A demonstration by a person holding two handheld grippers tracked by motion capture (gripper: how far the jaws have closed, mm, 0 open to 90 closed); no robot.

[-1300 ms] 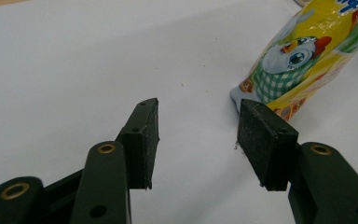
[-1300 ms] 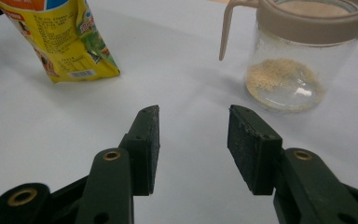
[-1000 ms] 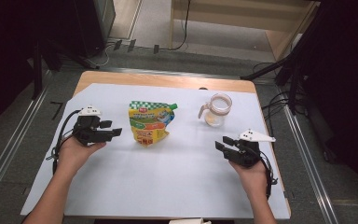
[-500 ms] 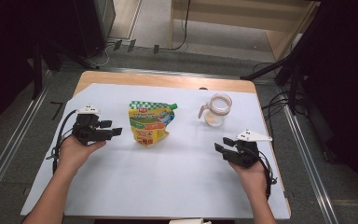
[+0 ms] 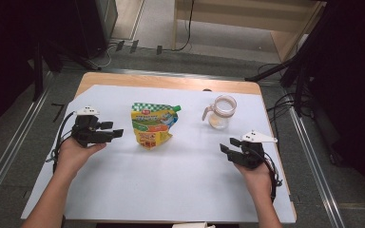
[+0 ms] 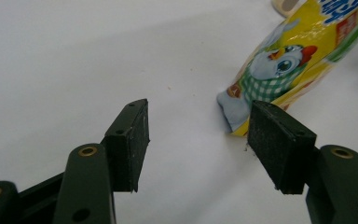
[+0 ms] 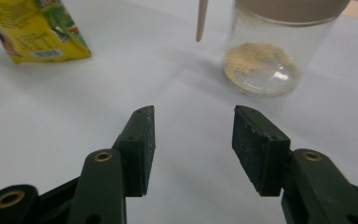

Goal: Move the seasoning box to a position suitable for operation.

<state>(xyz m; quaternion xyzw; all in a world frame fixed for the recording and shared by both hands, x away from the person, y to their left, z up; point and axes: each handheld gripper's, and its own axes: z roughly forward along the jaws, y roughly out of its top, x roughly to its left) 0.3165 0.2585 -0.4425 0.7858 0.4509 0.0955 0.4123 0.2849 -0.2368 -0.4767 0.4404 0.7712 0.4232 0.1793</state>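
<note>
Little has moved over the last second: both hands sit almost where they were, the right gripper [image 5: 229, 146] perhaps a touch lower and nearer the person, the left gripper [image 5: 111, 131] as before. Nothing on the table has shifted, so this reads as a pause before the first reach, with no work yet started.

Nearest the person, the two forearms come in from the bottom edge, each hand resting on the white sheet [image 5: 171, 190] that covers the table. The right gripper's jaws stand apart with nothing between them; in the right gripper view [image 7: 193, 140] they point at bare sheet, with the jar [image 7: 279, 46] just beyond and slightly to the right. The left gripper's jaws are also apart and empty; in the left gripper view [image 6: 209, 140] the bottom corner of the pouch [image 6: 279, 70] lies just past the right-hand pad, near but not touching.

Farther out, the pouch [image 5: 153, 124] lies flat on the sheet between the hands, closer to the left one, its spout corner pointing away and to the right. The jar [image 5: 221, 111] stands upright to its right, well apart from it, with a little tan powder at the bottom and a handle on its left side.

Judging from the aim of each gripper, the pouch looks set for the left hand and the jar for the right, likely for a refill.
</note>
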